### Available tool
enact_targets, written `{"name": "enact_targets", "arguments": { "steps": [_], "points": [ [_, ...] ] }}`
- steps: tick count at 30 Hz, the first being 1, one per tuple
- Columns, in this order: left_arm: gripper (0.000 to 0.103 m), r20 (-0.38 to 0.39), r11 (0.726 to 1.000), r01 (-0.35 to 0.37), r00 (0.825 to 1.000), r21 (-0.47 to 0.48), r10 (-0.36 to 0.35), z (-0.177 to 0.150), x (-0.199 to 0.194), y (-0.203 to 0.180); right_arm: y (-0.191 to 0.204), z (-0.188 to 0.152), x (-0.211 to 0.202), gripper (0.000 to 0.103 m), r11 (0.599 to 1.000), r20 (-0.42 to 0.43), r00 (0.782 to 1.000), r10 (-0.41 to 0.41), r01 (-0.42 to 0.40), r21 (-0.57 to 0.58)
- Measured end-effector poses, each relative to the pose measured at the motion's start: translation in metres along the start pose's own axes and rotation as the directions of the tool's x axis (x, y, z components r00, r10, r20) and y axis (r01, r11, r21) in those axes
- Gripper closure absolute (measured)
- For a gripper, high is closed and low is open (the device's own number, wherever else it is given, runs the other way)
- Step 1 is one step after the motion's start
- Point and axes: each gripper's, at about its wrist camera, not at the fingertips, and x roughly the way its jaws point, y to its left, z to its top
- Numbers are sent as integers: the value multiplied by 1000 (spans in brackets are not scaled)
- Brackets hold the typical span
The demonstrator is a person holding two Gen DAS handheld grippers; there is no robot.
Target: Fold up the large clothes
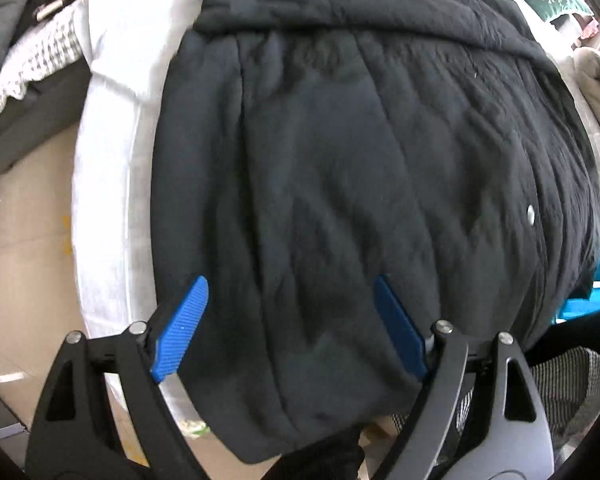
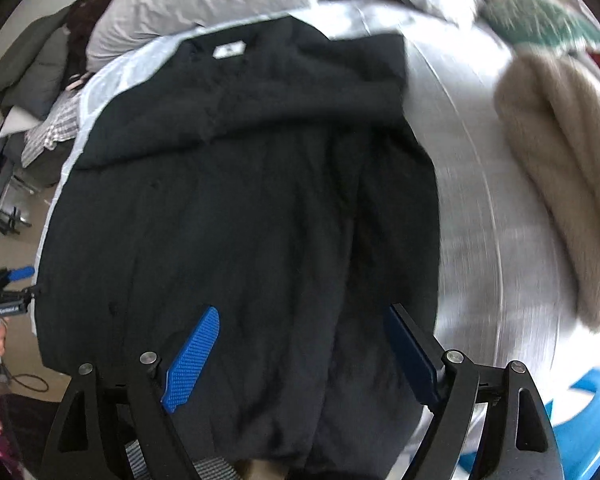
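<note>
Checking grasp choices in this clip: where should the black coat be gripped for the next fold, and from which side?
Probably the bottom hem of the black coat, which hangs over the near edge of the white-covered surface. The hem overhangs, so fingers can close around it from the person's side. Both the left gripper and the right gripper are open above that end.

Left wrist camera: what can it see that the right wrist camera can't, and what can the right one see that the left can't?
Only the left wrist view shows the shiny snap button on the coat and the mesh chair at the bottom right.

Only the right wrist view shows the white label near the coat's collar, the fluffy beige garment lying to the right, and the left gripper seen from outside.

Both show the black coat spread on the white sheet, and an open gripper, the right gripper in its own view, above the coat.
</note>
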Motion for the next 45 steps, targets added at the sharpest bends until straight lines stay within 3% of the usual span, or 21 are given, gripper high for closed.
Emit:
{"name": "enact_targets", "arguments": {
  "steps": [12,15,20,29,33,36,37,38,40,42,45],
  "points": [
    [18,-91,993,75,992,-96,-83,-53,18,48,-50,-44,21,17,995,-172,985,-4,22,101],
    [18,-94,979,150,982,-138,-164,-65,25,63,-67,-56,28,17,990,-215,977,4,27,141],
    [23,-91,939,293,945,-179,-313,-83,39,75,-92,-77,41,17,971,-270,958,101,-37,235],
    [30,-132,922,352,918,-162,-374,-96,50,79,-105,-110,57,18,947,-324,919,225,-127,296],
    [36,-155,920,361,911,-155,-383,-101,49,77,-100,-124,66,23,953,-372,899,232,-134,272],
    [43,-172,917,368,904,-154,-391,-104,52,73,-99,-134,73,36,955,-408,882,236,-132,267],
    [46,-186,917,368,901,-152,-392,-107,54,70,-97,-136,75,50,951,-414,875,252,-145,273],
    [54,-203,917,368,897,-152,-393,-109,56,68,-95,-139,76,58,948,-417,869,267,-158,278],
    [67,-218,916,371,892,-151,-397,-113,54,65,-78,-136,80,86,953,-430,864,261,-160,257],
    [87,-207,918,367,896,-149,-392,-112,46,61,-69,-139,76,93,966,-434,871,231,-151,212],
    [94,-155,908,394,897,-140,-413,-110,26,55,-52,-137,55,96,980,-410,892,192,-151,131]
  ]
}}
